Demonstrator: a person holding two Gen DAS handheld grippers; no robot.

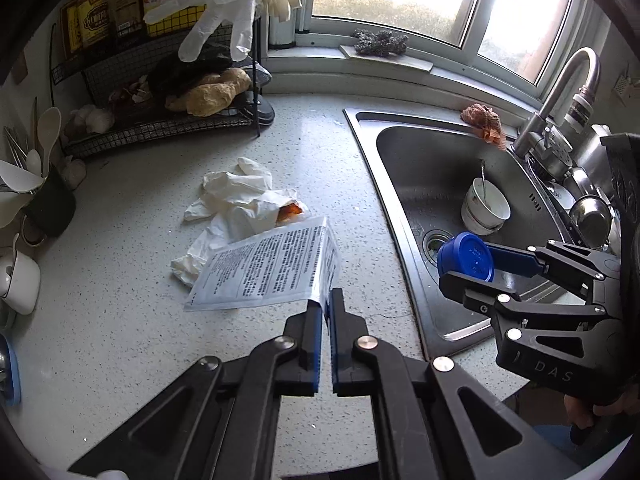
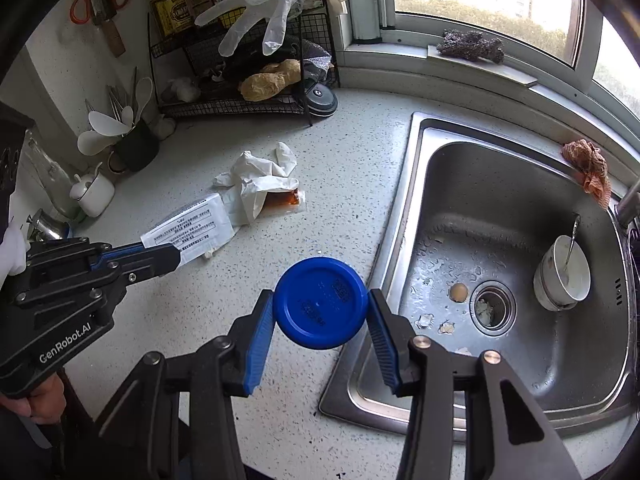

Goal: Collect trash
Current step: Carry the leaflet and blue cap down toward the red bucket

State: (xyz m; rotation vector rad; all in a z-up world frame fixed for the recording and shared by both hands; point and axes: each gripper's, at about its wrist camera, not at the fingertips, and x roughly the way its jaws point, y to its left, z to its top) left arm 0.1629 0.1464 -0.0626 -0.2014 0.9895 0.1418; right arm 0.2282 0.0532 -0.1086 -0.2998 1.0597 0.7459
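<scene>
My left gripper (image 1: 326, 300) is shut on the corner of a white printed packet (image 1: 272, 266) and holds it just above the speckled counter; it also shows in the right wrist view (image 2: 188, 230). My right gripper (image 2: 320, 306) is shut on a round blue lid (image 2: 320, 303) above the counter beside the sink's left rim; the lid shows in the left wrist view (image 1: 466, 256) too. Crumpled white gloves (image 1: 236, 200) and a torn sachet with orange sauce (image 2: 286, 200) lie on the counter beyond the packet.
A steel sink (image 2: 448, 168) at the right holds stacked bowls with a spoon (image 2: 564, 278) and food scraps near the drain. A wire rack (image 2: 240, 80) with bottles and a hanging glove stands at the back. A utensil cup (image 2: 134, 146) and a white jar (image 2: 94, 192) sit left.
</scene>
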